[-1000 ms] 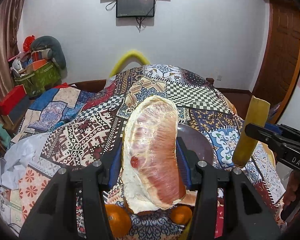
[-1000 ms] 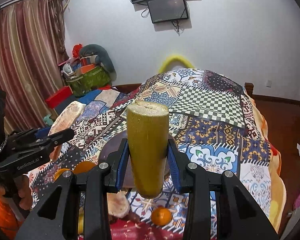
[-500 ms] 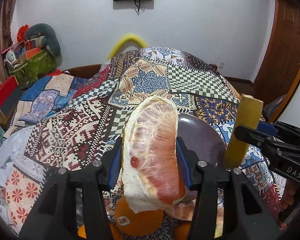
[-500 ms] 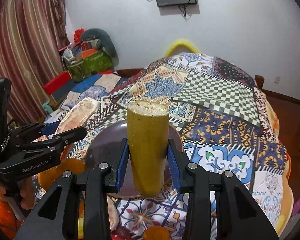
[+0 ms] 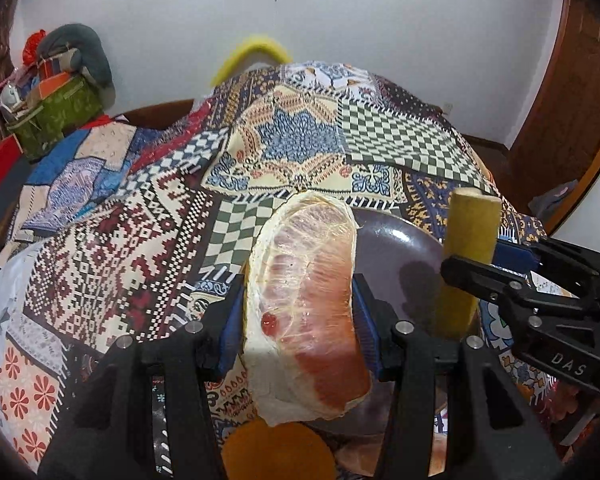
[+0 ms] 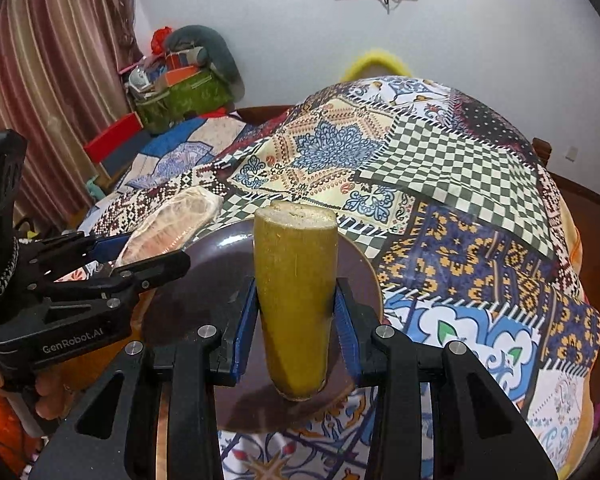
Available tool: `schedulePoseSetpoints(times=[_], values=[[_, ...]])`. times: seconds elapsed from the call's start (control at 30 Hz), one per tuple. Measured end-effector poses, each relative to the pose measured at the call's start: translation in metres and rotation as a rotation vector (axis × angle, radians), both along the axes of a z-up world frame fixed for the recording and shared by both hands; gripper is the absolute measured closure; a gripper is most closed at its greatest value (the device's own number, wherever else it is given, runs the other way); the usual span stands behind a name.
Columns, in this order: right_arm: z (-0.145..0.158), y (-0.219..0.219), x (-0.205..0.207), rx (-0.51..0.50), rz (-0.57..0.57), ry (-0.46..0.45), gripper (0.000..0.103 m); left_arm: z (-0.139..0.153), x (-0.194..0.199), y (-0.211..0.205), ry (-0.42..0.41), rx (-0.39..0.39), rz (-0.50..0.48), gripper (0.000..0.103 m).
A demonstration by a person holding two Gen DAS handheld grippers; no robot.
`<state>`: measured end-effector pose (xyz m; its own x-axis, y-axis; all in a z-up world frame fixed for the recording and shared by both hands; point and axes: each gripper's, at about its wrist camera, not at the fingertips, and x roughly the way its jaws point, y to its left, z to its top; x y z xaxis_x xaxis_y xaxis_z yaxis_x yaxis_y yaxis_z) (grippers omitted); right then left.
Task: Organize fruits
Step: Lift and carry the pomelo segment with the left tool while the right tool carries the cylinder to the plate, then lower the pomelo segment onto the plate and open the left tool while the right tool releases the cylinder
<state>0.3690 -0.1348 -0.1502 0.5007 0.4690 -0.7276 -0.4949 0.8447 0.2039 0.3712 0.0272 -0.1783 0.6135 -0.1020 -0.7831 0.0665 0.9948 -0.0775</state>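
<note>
- The patchwork bedspread [image 6: 440, 168] covers a soft, humped bed, which I judge poor footing for anything set down on it.
- The dark purple plate [image 6: 204, 256] lies on that cloth in front of both tools. A plate on bedding can tip if weight lands on its rim.
- The left gripper [image 5: 300, 328] is clamped on a peeled pomelo segment [image 5: 304, 304], pink flesh in white pith, held on end at the plate's near-left edge. Whether its lower end touches anything is hidden. The flesh looks soft; too hard a squeeze could burst it, and released upright it would likely flop off the rim.
- The right gripper [image 6: 296, 332] is clamped around a yellow-green sugarcane piece [image 6: 296, 296], upright, its lower end over the plate's near part, seemingly close to or touching the surface.
- Let go standing, the cane would probably topple and roll off.
- The two tools work close together over one plate, so they could knock each other.
- An orange [image 5: 276, 452] sits just below the pomelo, near the plate edge; a falling segment might nudge it.
</note>
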Motion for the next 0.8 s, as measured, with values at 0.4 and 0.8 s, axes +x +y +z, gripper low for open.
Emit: schedulePoseSetpoints(times=[0.4, 0.8], values=[[-0.011, 0.011, 0.023, -0.019, 0.017, 0.053, 0.069, -0.016, 0.019, 0.001, 0.103, 0.002, 0.031, 0.053], [-0.024, 0.021, 0.037, -0.047, 0.042, 0.117, 0.069, -0.020, 0.021, 0.010, 0.136, -0.020, 0.073, 0.052]])
